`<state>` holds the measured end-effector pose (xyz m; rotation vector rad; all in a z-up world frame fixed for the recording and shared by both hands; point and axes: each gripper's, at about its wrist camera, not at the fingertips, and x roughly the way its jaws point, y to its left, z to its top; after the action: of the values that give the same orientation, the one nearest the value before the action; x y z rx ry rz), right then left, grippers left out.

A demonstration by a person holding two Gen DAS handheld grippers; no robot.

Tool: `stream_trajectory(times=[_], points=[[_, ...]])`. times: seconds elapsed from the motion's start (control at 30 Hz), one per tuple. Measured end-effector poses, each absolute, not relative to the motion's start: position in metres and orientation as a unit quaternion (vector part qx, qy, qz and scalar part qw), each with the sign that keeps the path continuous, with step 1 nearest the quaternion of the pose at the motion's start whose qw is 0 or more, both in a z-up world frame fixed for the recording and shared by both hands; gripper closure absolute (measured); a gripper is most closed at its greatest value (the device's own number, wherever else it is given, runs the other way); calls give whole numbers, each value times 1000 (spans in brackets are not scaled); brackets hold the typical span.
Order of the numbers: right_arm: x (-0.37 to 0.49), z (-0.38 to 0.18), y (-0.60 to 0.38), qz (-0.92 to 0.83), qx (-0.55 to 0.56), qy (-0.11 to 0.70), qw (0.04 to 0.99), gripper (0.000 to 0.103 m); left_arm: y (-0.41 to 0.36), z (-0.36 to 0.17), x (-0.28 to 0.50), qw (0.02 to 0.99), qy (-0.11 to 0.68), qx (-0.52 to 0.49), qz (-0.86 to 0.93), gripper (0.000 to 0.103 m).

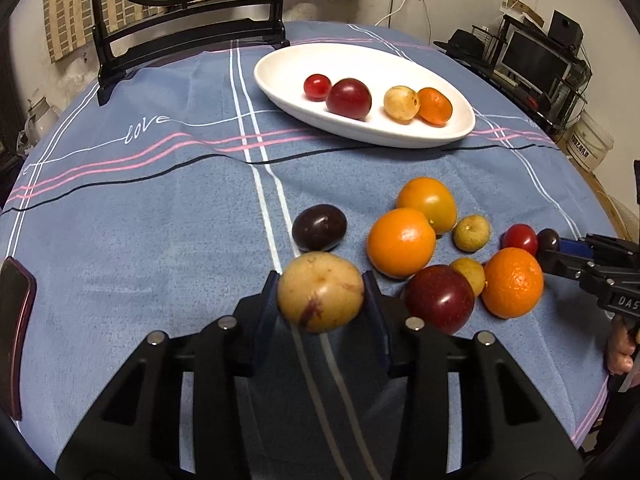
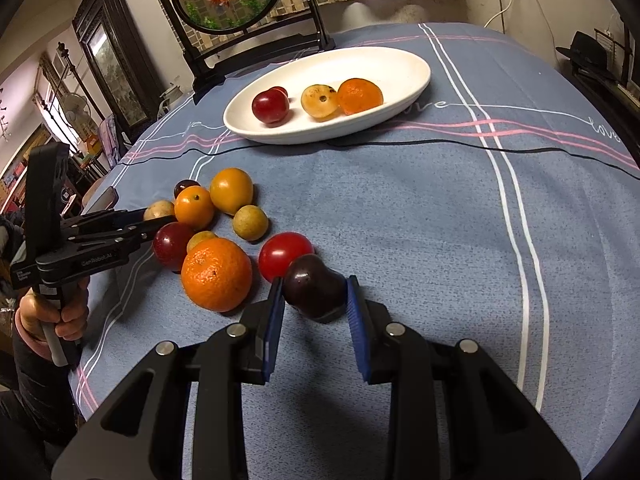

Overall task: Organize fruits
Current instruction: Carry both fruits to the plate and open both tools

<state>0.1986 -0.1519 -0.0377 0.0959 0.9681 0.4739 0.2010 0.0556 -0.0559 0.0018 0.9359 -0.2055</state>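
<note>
A yellow fruit (image 1: 320,291) is clamped between the pads of the left gripper (image 1: 320,294) at lower centre. A dark plum (image 2: 315,293) is pinched by the right gripper (image 2: 314,296), low in its view. Loose fruit is clustered mid-frame; four pieces are seen in the white dish (image 1: 280,60) above.

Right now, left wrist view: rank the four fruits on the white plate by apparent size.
1. Dark red plum
2. Pale yellow fruit and orange tangerine: look alike, and the tangerine is partly hidden, so no ranking
3. Cherry tomato, smallest
</note>
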Motion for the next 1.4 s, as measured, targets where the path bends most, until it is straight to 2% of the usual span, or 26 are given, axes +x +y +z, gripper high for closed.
stream_trajectory(times=[0.2, 0.43, 0.83, 1.4], points=[[220, -7, -147, 220, 35, 419, 880, 72, 57, -17, 219, 905, 413, -26, -102, 61], [298, 25, -128, 194, 39, 342, 919, 72, 30, 11, 299, 917, 388, -32, -87, 61], [387, -4, -102, 166, 23, 375, 912, 72, 20, -10, 377, 906, 418, -40, -56, 61], [377, 4, -94, 170, 13, 355, 919, 71, 18, -21, 382, 902, 426, -54, -51, 61]])
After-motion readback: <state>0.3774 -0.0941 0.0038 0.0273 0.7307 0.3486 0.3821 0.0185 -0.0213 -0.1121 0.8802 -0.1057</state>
